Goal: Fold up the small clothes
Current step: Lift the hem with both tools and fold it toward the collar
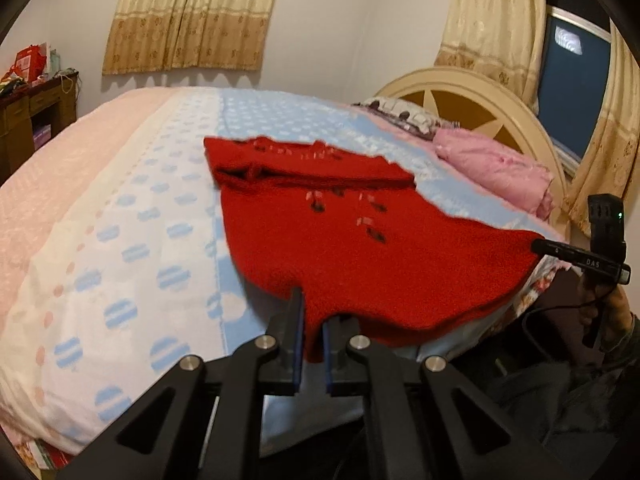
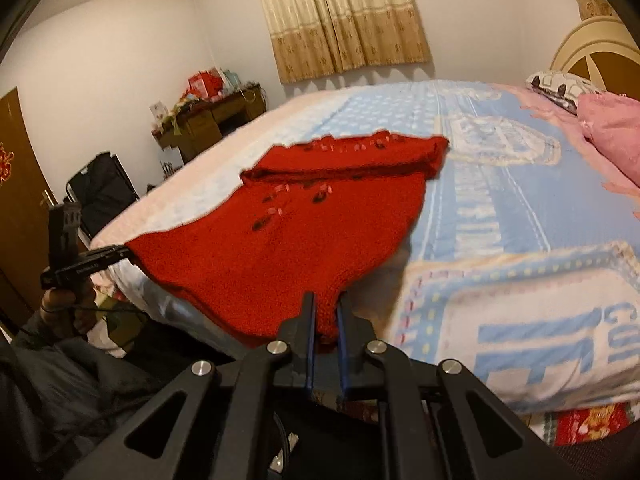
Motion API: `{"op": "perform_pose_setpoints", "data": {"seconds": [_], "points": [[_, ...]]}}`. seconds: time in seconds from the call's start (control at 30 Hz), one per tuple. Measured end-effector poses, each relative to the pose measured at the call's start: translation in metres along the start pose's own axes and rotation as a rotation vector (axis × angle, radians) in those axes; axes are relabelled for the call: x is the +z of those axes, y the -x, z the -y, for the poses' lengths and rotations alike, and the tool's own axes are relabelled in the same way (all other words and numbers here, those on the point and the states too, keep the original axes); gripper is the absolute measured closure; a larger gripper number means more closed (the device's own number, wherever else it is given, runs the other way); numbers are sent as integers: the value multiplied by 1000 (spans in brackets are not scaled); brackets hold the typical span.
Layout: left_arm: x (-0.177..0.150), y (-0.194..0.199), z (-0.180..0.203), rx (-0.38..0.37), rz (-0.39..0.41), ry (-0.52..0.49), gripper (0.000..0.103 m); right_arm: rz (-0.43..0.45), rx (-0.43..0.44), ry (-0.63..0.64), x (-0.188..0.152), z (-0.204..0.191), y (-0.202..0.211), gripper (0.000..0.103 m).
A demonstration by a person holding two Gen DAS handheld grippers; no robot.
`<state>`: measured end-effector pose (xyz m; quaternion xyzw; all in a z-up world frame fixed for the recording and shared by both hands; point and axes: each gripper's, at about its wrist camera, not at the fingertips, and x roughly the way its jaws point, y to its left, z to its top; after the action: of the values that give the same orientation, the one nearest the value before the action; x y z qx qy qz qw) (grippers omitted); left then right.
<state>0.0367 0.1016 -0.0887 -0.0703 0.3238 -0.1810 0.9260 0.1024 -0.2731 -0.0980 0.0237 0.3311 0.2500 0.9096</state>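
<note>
Both tongs clenched on the near hem of the red knitted garment (image 1: 340, 248), ready to fold.

My left tongs (image 1: 313, 336) pinch one hem corner at the lower middle of the left view; my right tongs (image 2: 326, 322) pinch the other, lower middle of the right view. The garment lies spread on the bed (image 1: 132, 216), centre of both frames, its far end already doubled over, its near edge lifted off the bed's edge. I judge the next move is carrying both corners forward together, level, to lay the hem over the far part without bunching.
</note>
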Motion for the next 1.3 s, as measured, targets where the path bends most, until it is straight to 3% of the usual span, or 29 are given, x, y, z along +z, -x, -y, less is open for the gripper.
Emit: {"op": "perform_pose_setpoints", "data": {"seconds": [0.23,0.43,0.7,1.3], "points": [[53,11,0,-24,111,-8,96,103,70,-8,53,5,10,94],[106,-9,-5,-52,157,-7,96,168,104,-37,112,22,-5,94],[164,-54,-39,-71,157,69,96,193,101,-45,188,45,-39,95],[245,-193,-112,15,44,142,97,78,-3,-126,287,132,-183,95]]}}
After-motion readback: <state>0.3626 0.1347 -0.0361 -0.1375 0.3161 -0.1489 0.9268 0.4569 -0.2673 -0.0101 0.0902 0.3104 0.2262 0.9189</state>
